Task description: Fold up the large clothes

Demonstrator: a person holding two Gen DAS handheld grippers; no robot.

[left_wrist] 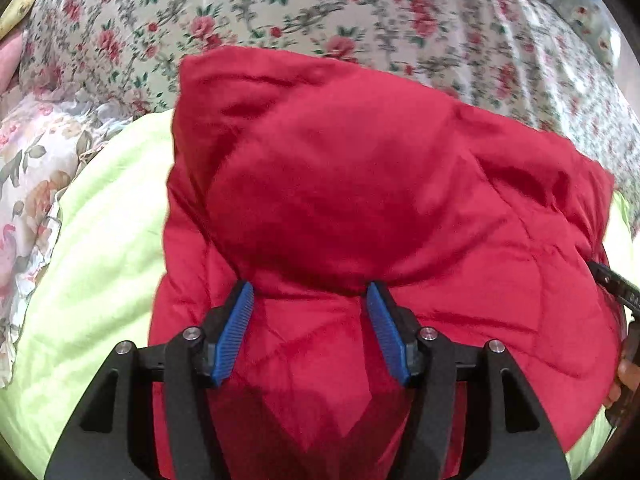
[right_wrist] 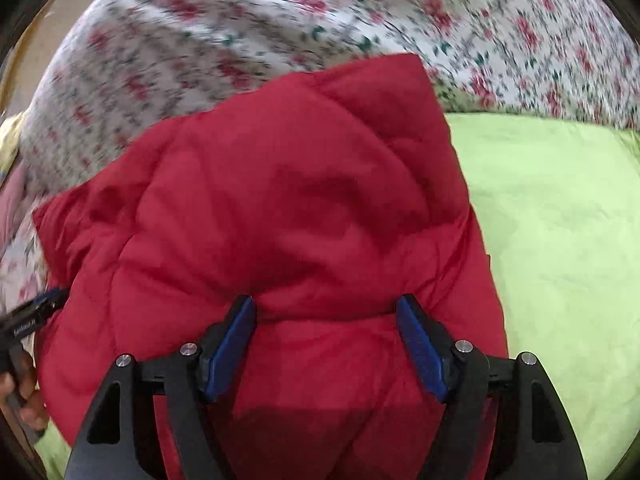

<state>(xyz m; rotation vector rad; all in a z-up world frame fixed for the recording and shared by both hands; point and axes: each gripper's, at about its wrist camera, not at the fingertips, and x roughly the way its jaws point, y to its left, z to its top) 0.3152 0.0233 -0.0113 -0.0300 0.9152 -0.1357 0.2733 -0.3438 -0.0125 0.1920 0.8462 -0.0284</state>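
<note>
Ahead of both claws, beyond everything else, a flowered bedsheet (left_wrist: 360, 8) fills the far part of each view, blurred in the right wrist's. Nearer, a pale green cover (right_wrist: 560, 220) lies under the work, showing to the left of the left claw and to the right of the right one. On it lies the red quilted garment (left_wrist: 340, 180), folded into a thick, puffy bundle that runs from under each claw out ahead of it, its near edge passing beneath the jaws. The left claw (left_wrist: 310, 296) stands about half open over the garment. A bulging fold rises just past its tips, and its blue pads (left_wrist: 234, 332) touch the cloth at a crease. Whether they pinch that fold or only rest against it, I cannot tell. The right claw (right_wrist: 326, 308) stands wider, released, with the red cloth lying loose between its jaws and the tips just meeting a crease. In each view the other claw shows only at the garment's outer edge. A hand (left_wrist: 624, 376) grips the right claw's handle there.
</note>
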